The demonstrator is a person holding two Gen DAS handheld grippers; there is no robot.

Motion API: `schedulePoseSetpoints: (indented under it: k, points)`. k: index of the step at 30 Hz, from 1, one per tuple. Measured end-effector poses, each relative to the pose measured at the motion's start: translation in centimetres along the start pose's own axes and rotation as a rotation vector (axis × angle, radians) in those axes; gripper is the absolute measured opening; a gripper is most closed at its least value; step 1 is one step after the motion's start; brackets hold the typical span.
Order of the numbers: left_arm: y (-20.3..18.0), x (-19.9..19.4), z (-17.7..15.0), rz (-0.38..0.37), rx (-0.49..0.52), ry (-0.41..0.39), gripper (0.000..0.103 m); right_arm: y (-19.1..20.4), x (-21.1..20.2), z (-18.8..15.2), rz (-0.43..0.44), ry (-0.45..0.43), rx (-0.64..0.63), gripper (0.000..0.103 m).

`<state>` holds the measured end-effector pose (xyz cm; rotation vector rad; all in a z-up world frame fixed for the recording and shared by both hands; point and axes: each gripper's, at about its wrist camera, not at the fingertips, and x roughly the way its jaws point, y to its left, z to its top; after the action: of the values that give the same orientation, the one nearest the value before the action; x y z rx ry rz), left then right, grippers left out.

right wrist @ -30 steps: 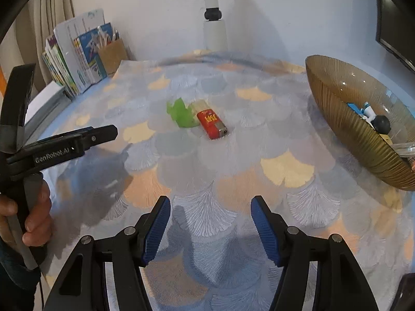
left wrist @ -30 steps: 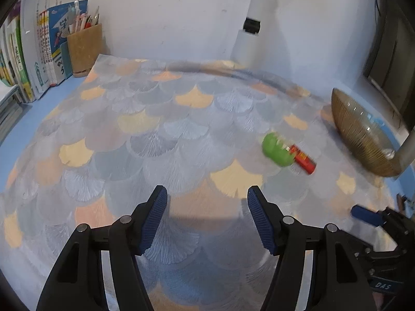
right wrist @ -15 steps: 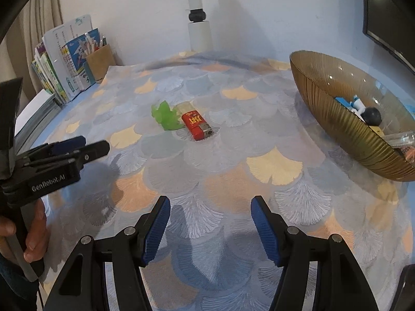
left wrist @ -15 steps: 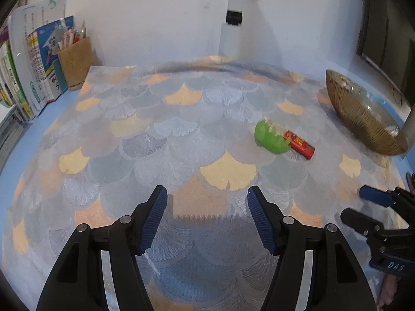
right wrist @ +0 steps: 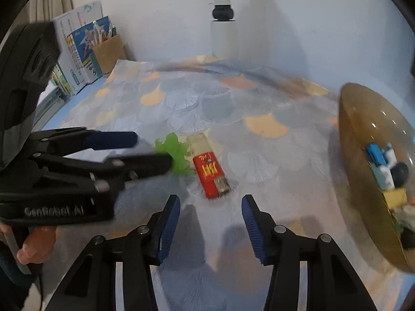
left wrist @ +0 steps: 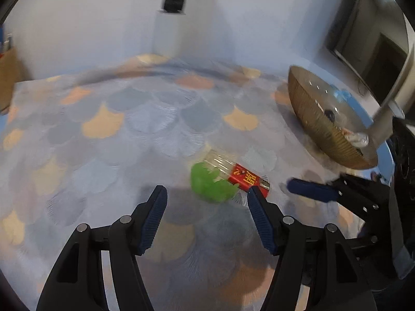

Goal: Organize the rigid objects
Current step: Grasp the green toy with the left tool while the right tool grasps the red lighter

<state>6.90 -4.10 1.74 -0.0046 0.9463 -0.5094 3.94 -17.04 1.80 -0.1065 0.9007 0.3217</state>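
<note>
A red lighter (right wrist: pixel 210 175) lies on the fan-patterned cloth, with a green leaf-shaped plastic piece (right wrist: pixel 175 155) touching its left side. My right gripper (right wrist: pixel 210 208) hovers just short of the lighter, its jaws closing with nothing between them. In the left wrist view the green piece (left wrist: pixel 210 182) and the lighter (left wrist: pixel 246 178) sit just beyond my left gripper (left wrist: pixel 206 198), which stands open and empty. The left gripper (right wrist: pixel 153 150) also reaches in from the left in the right wrist view, fingertips by the green piece.
A ribbed amber glass bowl (right wrist: pixel 363 181) holding several small items stands at the right. Books (right wrist: pixel 77 51) and a brown pen holder (right wrist: pixel 109 51) line the back left. A white pole (right wrist: pixel 223 15) rises at the back wall. A hand (right wrist: pixel 33 243) grips the left tool.
Both grippers have advanced toward the lighter and green piece, which now lie much closer to their fingertips. The right gripper's jaws have narrowed. The left view has swung rightward.
</note>
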Motion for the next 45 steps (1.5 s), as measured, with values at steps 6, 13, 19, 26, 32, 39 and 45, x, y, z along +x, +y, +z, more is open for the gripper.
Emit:
schedulePoseSetpoints:
  k: [6, 13, 19, 26, 32, 39, 45]
  points:
    - [0.3, 1.6, 0.3, -0.033, 0.007, 0.011, 0.060, 0.1, 2.4, 1.1, -0.016, -0.004, -0.043, 0.042]
    - [0.1, 1.8, 0.3, -0.031, 0.016, 0.005, 0.060, 0.1, 2.6, 1.3, -0.003, -0.020, -0.052, 0.025]
    - [-1.2, 2.1, 0.3, 0.060, 0.066, -0.010, 0.043, -0.6, 1.0, -0.6, -0.032, -0.011, -0.044, 0.025]
    - [-1.5, -1.0, -1.6, 0.054, 0.036, -0.054, 0.042, -1.5, -2.9, -4.8, -0.004, -0.006, -0.022, 0.025]
    - [-2.4, -4.0, -5.1, 0.064, 0.025, -0.090, 0.042, -0.3, -5.6, -8.6, 0.005, 0.003, -0.062, 0.025]
    - [-2.4, -4.4, -6.9, 0.111, 0.010, -0.120, 0.043, 0.7, -5.2, -9.0, -0.049, 0.040, -0.041, 0.042]
    - [-2.8, -4.4, -7.3, 0.122, 0.034, -0.127, 0.043, 1.7, -4.4, -8.1, -0.041, 0.014, -0.040, 0.030]
